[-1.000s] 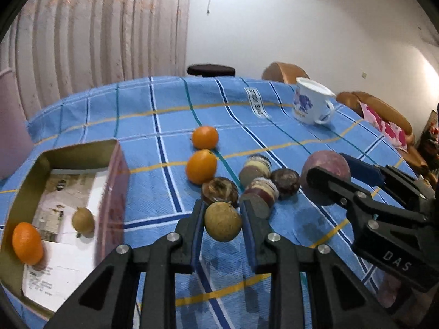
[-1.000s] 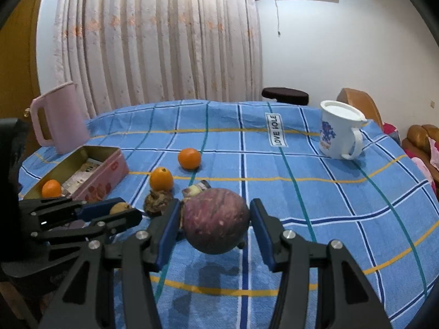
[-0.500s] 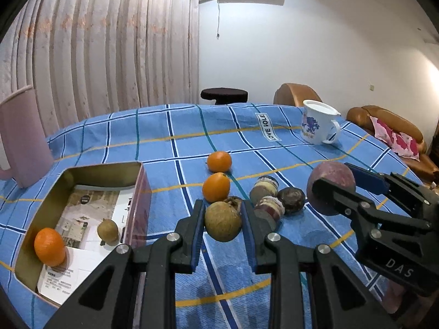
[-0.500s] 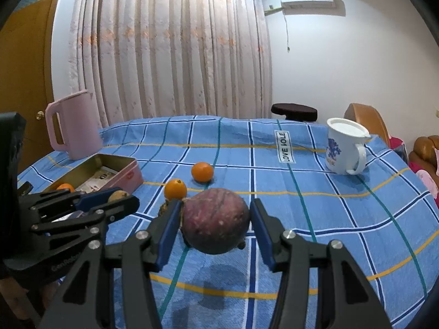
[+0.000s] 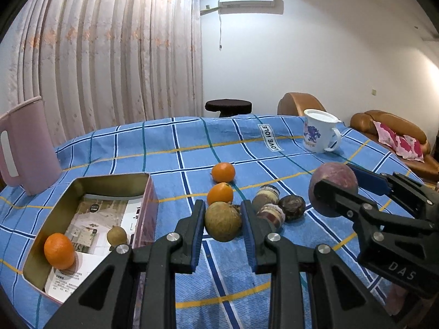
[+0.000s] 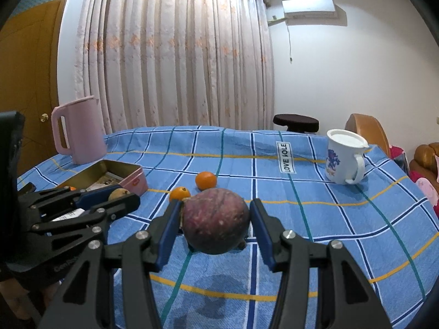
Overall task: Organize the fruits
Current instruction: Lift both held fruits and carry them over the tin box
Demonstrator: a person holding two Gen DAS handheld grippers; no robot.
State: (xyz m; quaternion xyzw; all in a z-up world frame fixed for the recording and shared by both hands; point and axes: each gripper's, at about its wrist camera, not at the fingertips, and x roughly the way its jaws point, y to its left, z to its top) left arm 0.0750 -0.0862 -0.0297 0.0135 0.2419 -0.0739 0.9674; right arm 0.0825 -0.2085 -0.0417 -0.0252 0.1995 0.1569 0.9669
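Observation:
My left gripper [image 5: 222, 220] is shut on a small brown round fruit [image 5: 222, 221] and holds it above the blue checked cloth. My right gripper [image 6: 216, 224] is shut on a large purple fruit [image 6: 215, 224], also held in the air; it shows at the right of the left wrist view [image 5: 333, 185]. An open tin box [image 5: 55, 205] at the left holds an orange [image 5: 59, 250] and a small brown fruit [image 5: 116, 235]. Two oranges [image 5: 223, 172] [image 5: 220, 193], a dark fruit [image 5: 292, 207] and two small jars [image 5: 265, 193] lie on the cloth.
A pink jug [image 5: 23, 148] stands behind the box at the far left. A white flowered mug [image 5: 319, 130] stands at the far right of the table. A stool [image 5: 228, 107] and brown sofas [image 5: 395, 131] are beyond the table edge.
Both grippers have risen with their fruits held, and the views have tilted up, showing more of the room. The fruits on the cloth have not moved.

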